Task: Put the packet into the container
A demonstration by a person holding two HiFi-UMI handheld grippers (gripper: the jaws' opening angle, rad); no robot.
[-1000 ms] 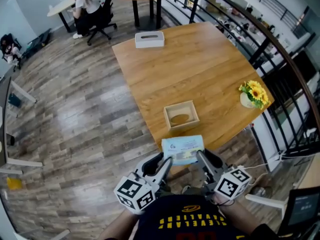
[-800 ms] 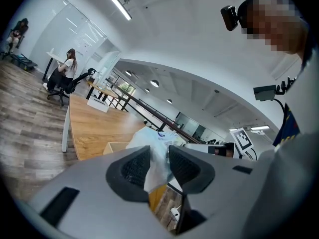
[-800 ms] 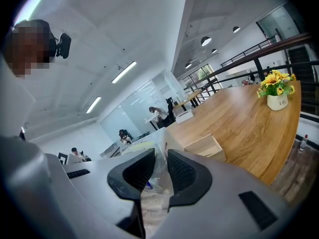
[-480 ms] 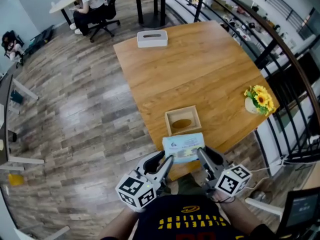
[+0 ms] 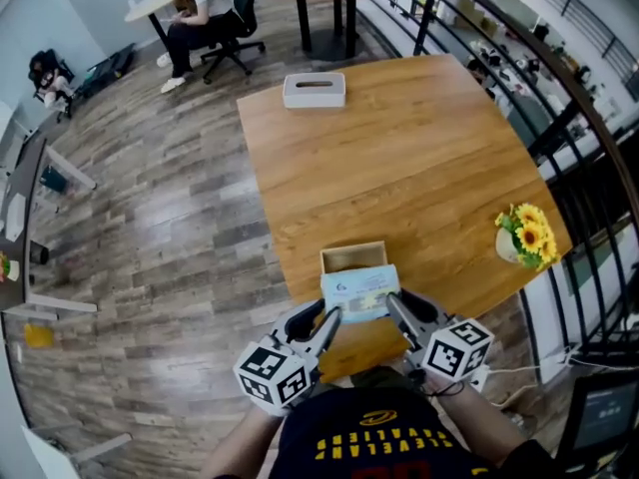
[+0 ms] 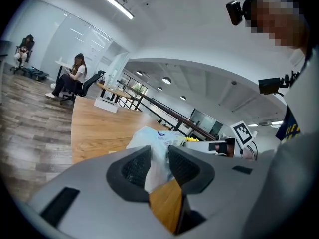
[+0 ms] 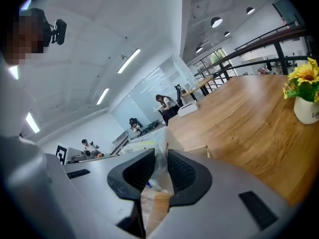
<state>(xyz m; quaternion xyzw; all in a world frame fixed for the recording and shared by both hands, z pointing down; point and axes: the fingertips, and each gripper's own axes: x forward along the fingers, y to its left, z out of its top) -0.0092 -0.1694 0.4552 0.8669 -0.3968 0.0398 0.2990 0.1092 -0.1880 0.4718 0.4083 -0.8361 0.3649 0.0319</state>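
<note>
Head view: the wooden table (image 5: pixel 399 168) has a tissue box (image 5: pixel 314 90) at the far end and a flower pot (image 5: pixel 526 239) off to the right. The container (image 5: pixel 353 258) sits by the near edge. The packet (image 5: pixel 359 292) overlaps its near rim, stretched between the left gripper (image 5: pixel 326 324) and right gripper (image 5: pixel 396 314), both reaching forward side by side.

Left gripper view: jaws pinching the packet's edge.

Right gripper view: same deal, jaws clamped on the plastic.

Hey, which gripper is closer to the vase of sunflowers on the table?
Right. The right gripper holds the packet by its right edge, with the vase of sunflowers off to its right. The left gripper grips the packet's left edge, farther away.
</note>
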